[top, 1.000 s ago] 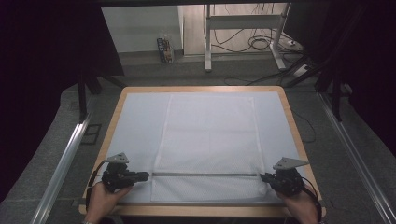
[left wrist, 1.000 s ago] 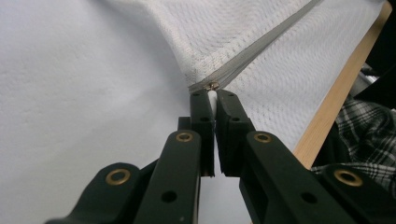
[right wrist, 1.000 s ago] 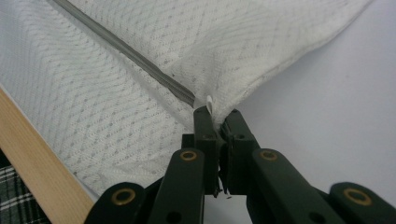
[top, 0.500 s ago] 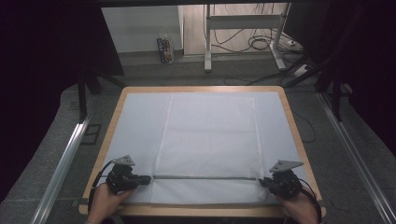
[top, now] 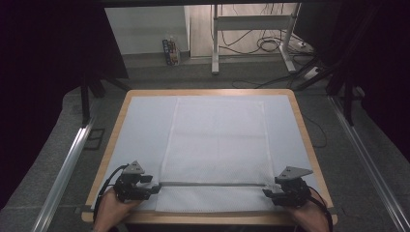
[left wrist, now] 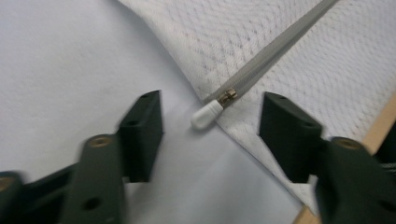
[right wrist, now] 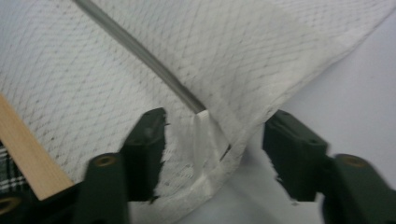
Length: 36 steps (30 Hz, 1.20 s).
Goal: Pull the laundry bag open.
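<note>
1. A white mesh laundry bag [top: 217, 150] with a grey zipper [top: 212, 183] across its near end lay flat on the pale sheet covering the wooden-edged table [top: 300, 121], the zipper running side to side close to the person's edge

2. The left gripper [top: 153, 187] sat at the zipper's left end; its jaws had just been opening and stood apart, the white plastic zipper pull [left wrist: 207, 115] lying loose between them, pressed by neither pad

3. The right gripper [top: 267, 192] sat at the zipper's right end; its jaws had likewise just been opening and stood apart, the bag's corner and a white fabric tab [right wrist: 205, 140] between them but unpinched

4. The step in hand looked like letting go of both ends after laying the bag out

5. To do it well, each gripper would best draw straight back along its own jaw line, fingers kept wide, so no pad snagged the mesh or dragged the pull

6. Lifting slightly before retreating should keep the bag flat and the zipper straight
</note>
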Each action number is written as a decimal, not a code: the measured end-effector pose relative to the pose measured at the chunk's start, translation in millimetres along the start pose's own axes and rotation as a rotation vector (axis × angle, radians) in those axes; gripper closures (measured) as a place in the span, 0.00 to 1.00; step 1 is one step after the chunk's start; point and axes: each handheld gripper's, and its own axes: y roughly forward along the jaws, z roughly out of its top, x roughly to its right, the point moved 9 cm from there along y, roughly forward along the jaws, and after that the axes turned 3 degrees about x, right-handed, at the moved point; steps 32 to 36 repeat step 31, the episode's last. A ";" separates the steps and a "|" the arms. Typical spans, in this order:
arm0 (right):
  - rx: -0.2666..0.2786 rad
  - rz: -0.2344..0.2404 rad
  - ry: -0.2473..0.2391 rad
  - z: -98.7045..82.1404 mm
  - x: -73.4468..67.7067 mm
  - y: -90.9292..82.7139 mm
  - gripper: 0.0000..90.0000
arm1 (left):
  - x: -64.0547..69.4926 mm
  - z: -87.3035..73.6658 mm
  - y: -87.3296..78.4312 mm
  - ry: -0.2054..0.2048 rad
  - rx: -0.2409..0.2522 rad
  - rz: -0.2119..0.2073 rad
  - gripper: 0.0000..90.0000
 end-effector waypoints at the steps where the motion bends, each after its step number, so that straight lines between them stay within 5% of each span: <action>1: 0.012 -0.002 0.008 1.1 0.7 -0.9 0.34 | 1.1 1.7 -0.3 0.002 0.014 0.007 0.35; 8: 0.120 0.007 0.030 9.1 2.9 -13.4 0.16 | 8.3 10.1 -12.3 0.012 0.083 0.074 0.11; 12: 0.131 -0.013 0.031 7.0 2.4 -18.3 0.10 | 10.0 6.7 -25.3 0.008 0.123 0.106 0.02; 23: 0.098 0.003 0.038 -7.8 -9.4 -17.3 0.00 | 6.2 -29.1 -32.6 0.010 0.114 0.175 0.00; 36: 0.094 0.003 0.038 -8.4 -8.8 -16.7 0.00 | 4.4 -29.2 -31.6 -0.006 0.109 0.180 0.00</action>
